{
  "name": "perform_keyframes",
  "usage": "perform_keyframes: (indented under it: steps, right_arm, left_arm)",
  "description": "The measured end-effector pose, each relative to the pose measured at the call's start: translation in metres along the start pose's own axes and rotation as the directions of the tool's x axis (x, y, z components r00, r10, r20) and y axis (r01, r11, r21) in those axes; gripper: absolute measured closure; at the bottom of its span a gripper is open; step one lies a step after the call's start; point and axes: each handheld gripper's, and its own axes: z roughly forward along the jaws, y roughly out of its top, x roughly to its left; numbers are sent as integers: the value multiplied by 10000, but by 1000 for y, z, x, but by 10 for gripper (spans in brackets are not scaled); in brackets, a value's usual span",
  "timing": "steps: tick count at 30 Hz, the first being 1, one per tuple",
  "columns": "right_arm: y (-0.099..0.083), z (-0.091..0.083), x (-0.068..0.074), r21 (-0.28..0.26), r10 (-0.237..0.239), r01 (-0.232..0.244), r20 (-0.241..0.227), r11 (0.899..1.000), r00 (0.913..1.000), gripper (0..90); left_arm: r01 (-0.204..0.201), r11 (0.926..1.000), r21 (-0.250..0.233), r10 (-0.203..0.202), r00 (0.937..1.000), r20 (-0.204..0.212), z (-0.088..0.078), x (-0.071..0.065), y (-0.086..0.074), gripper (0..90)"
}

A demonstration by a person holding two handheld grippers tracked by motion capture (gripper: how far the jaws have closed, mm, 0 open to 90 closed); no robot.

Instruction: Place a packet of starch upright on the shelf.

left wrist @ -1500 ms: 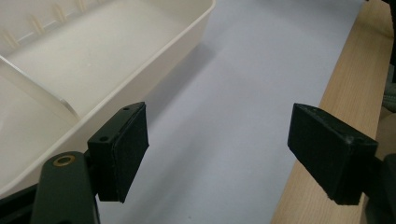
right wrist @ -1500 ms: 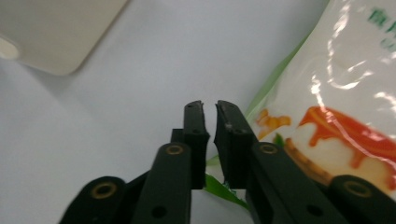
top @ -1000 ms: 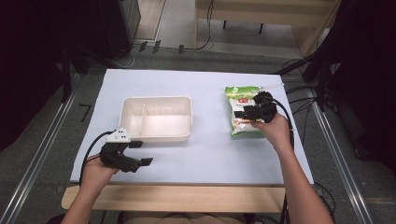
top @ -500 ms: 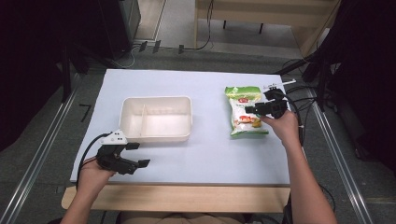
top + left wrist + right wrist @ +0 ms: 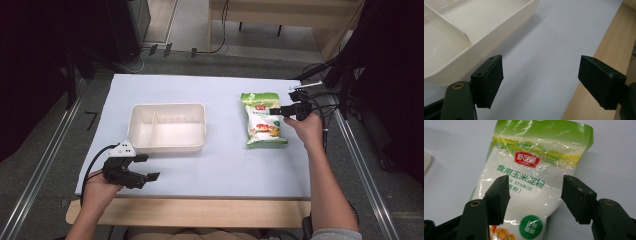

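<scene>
So the thing in play here is a green-and-white plastic pouch of corn starch [image 5: 263,120], lying flat on the pale blue table cover [image 5: 225,165], right of centre and well apart from the cream plastic two-compartment tray [image 5: 167,127]. The right gripper [image 5: 278,111] sits at the pouch's right edge, and in the right gripper view [image 5: 535,195] its jaws stand open, roughly as wide as the bag, with nothing between them yet. They look to be above the pouch rather than touching it, though it's hard to be sure.

Handling-wise, the pouch looks like a soft, floppy one: crinkly glossy film, powder inside, so it'll probably sag and shift when lifted. The film looks slippery too. A pinch across the full middle could just squash the powder aside, so the better bet seems to be an edge or the flat sealed strip at the top, where the film is doubled and stiffer. Probably not heavy, but dense enough to droop from one corner.

The left gripper [image 5: 141,167] hovers near the front edge of the table, just below the tray, with its jaws spread wide [image 5: 541,82] and holding nothing.
</scene>
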Motion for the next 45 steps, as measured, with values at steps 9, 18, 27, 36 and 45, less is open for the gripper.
perform_keyframes:
  steps: [9, 18, 27, 36, 45]
  right_arm:
    - [6, 32, -15, 520, 274, -301, 518, 9982, 9983, 366]
    - [5, 53, -17, 527, 831, -825, -91, 9952, 9965, 339]
    - [2, 60, -14, 606, 817, -793, -384, 9950, 9959, 493]
    - [1, 60, -11, 752, 643, -618, -303, 9952, 9975, 702]
    - [4, 56, -5, 840, 430, -418, -120, 9956, 9990, 867]
  left_arm:
    - [48, 10000, 64, -48, 10000, -34, 0, 1, -1, 206]
    - [28, 9999, 124, -27, 10000, -91, 1, 2, -2, 206]
    - [35, 9999, 139, -34, 10000, -91, 3, 2, -2, 206]
    - [10, 9997, 258, -8, 9999, -101, 3, 1, -1, 206]
    - [-6, 9998, 195, 8, 9999, -117, 3, 1, -1, 206]
